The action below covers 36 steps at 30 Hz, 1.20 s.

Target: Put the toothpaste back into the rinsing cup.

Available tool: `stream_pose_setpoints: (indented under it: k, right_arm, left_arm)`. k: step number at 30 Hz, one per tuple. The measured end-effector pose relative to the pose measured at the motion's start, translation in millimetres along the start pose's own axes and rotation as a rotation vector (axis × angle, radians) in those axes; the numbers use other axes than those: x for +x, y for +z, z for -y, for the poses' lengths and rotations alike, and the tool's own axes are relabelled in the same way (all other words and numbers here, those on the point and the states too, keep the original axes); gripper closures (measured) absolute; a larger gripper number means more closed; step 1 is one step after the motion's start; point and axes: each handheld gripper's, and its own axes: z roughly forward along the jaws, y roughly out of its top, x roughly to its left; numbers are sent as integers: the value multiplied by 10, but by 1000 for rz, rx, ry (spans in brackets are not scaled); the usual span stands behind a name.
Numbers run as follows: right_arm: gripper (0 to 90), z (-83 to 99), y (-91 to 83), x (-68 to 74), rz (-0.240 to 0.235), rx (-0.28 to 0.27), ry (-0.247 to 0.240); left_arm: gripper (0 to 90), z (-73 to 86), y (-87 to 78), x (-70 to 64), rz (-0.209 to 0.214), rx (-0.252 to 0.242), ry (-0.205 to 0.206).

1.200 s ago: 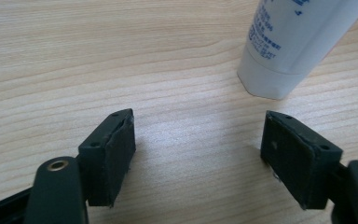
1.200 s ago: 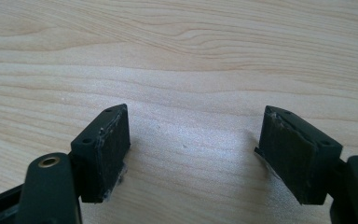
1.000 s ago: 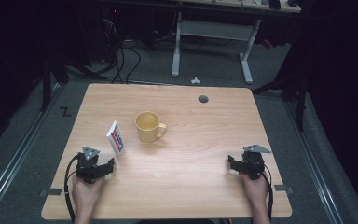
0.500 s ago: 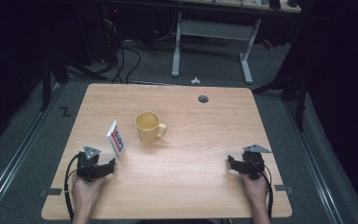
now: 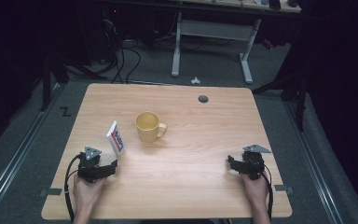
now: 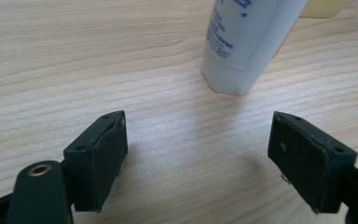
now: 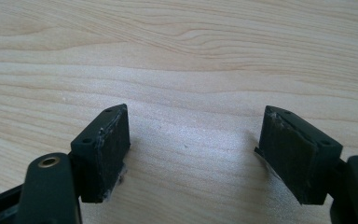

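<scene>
Standing just ahead of the wide-open, empty left tool (image 6: 196, 154), the white tube (image 6: 247, 42) stays untouched.

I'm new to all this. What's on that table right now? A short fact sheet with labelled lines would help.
Table: light wooden top
Tube: white, standing on its cap, leaning, just ahead of the left claw
Mug: yellow, upright, right of the tube, handle to its right
Left claw: jaws open, holding nothing, resting near the table's front left
Right claw: jaws open, holding nothing, front right, bare wood ahead
Hole: small dark grommet near the far edge
</scene>
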Motion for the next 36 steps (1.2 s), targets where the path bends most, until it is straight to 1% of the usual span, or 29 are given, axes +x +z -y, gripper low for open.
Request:
stream_pose_setpoints:
  k: [3, 9, 12, 16, 18, 22, 25, 29, 32, 36]
  right_arm:
    - [246, 0, -1, 1, -1, 1, 1]
    - [246, 0, -1, 1, 0, 0, 0]
    - [246, 0, -1, 2, -1, 0, 1]
    - [246, 0, -1, 2, 0, 0, 0]
    - [246, 0, -1, 2, 0, 0, 1]
    - [246, 0, -1, 2, 0, 0, 1]
    - [246, 0, -1, 2, 0, 0, 1]
    - [246, 1, -1, 3, 0, 1, 2]
    - [246, 0, -1, 2, 0, 0, 1]
    - [246, 0, -1, 2, 0, 0, 1]
  left_arm:
    - [203, 40, -13, -25, 9, -6, -7]
    - [203, 80, -38, -67, 14, -14, -18]
    - [210, 79, -61, -115, 15, -16, -8]
    - [253, 76, -79, -141, 20, -19, 0]
    - [257, 68, -93, -158, 24, -18, -3]
    - [259, 47, -136, -190, 27, -26, 7]
    - [259, 21, -174, -218, 34, -44, 2]
    - [258, -7, -192, -233, 38, -53, 4]
    - [258, -49, -225, -249, 48, -69, 3]
    - [273, -101, -251, -256, 45, -64, 14]
